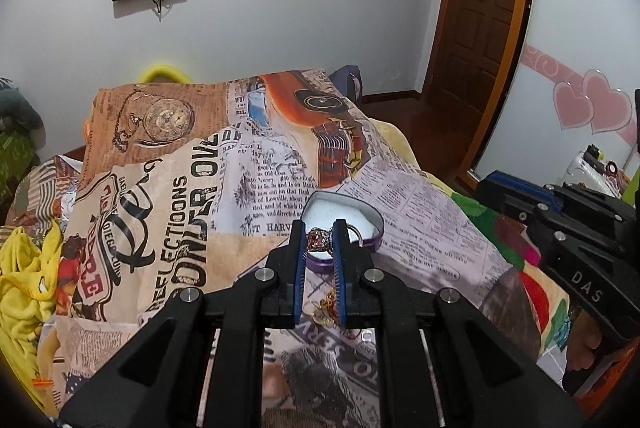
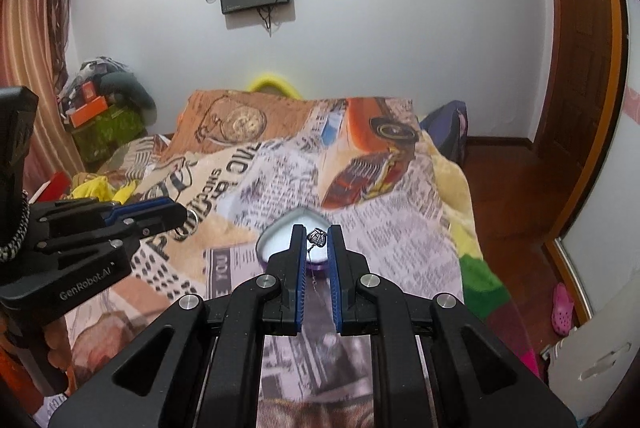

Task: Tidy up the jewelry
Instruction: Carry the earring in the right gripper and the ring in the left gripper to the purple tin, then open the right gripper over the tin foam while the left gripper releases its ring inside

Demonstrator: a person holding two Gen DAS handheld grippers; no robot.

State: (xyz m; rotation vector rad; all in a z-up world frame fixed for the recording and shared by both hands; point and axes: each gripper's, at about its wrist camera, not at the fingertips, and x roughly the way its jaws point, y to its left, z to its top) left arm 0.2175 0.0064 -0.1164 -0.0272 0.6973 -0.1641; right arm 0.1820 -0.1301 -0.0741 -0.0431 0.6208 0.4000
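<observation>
In the left wrist view my left gripper (image 1: 319, 232) is shut on a ring with an orange-pink stone (image 1: 318, 243), held above the bedspread. Just beyond it lies an open heart-shaped tin (image 1: 372, 218) with a purple wall and white inside. A gold and red jewelry piece (image 1: 326, 304) lies on the cloth under the fingers. In the right wrist view my right gripper (image 2: 316, 234) is shut on a small silver pendant (image 2: 317, 238) with a thin chain hanging down. The heart tin (image 2: 276, 230) sits right behind it. The left gripper (image 2: 182, 218) shows at the left with its ring (image 2: 191, 222).
A newspaper-print bedspread (image 1: 256, 187) covers the bed. Yellow cloth (image 1: 24, 280) is bunched at its left edge. The right gripper's body (image 1: 560, 228) fills the right side of the left wrist view. A wooden door (image 1: 476, 7) and wood floor (image 2: 516, 179) lie to the right.
</observation>
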